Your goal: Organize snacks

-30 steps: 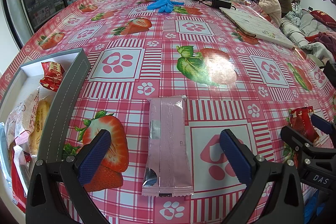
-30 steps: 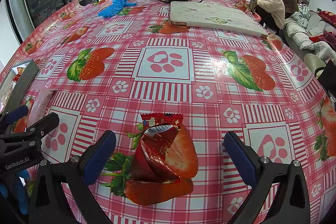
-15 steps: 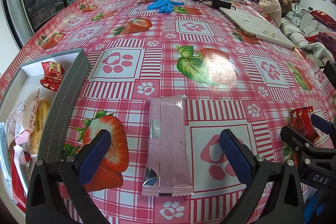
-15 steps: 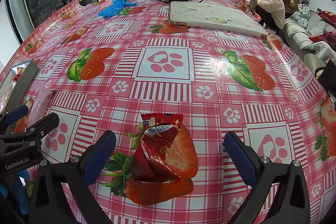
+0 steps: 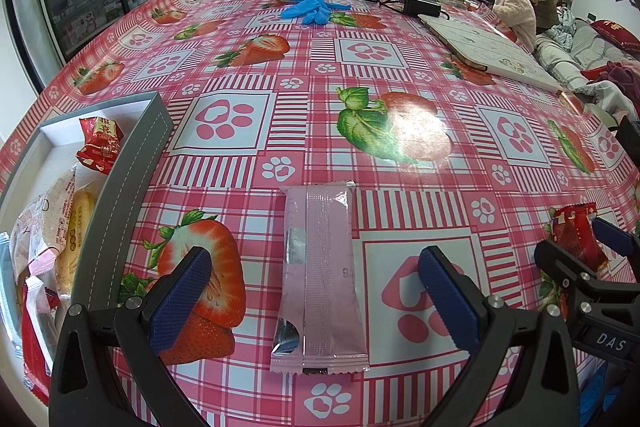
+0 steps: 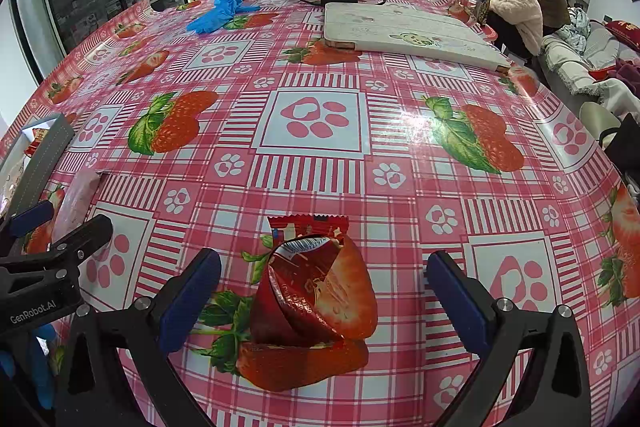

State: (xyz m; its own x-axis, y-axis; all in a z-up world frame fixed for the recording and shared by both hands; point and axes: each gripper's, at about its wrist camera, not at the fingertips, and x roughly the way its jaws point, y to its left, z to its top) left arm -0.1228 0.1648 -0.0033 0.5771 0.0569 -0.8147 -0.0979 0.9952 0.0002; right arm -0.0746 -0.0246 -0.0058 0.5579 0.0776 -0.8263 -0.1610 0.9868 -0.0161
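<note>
A long pink snack packet (image 5: 320, 275) lies flat on the strawberry tablecloth between the open jaws of my left gripper (image 5: 316, 297); neither finger touches it. A red snack packet (image 6: 312, 287) lies between the open jaws of my right gripper (image 6: 324, 301), also untouched. The pink packet also shows at the left of the right wrist view (image 6: 78, 199), and the red packet at the right of the left wrist view (image 5: 574, 239). A grey-rimmed box (image 5: 128, 179) at the left holds several snacks, among them a red packet (image 5: 100, 143) and a yellow cake packet (image 5: 76, 227).
At the far side of the table lie blue gloves (image 5: 308, 5), a black power adapter with cables (image 5: 420, 5) and a white folded board (image 6: 404, 31). Two people (image 6: 524, 3) sit beyond the table's far right edge. The grey box rim (image 6: 44, 155) shows left in the right wrist view.
</note>
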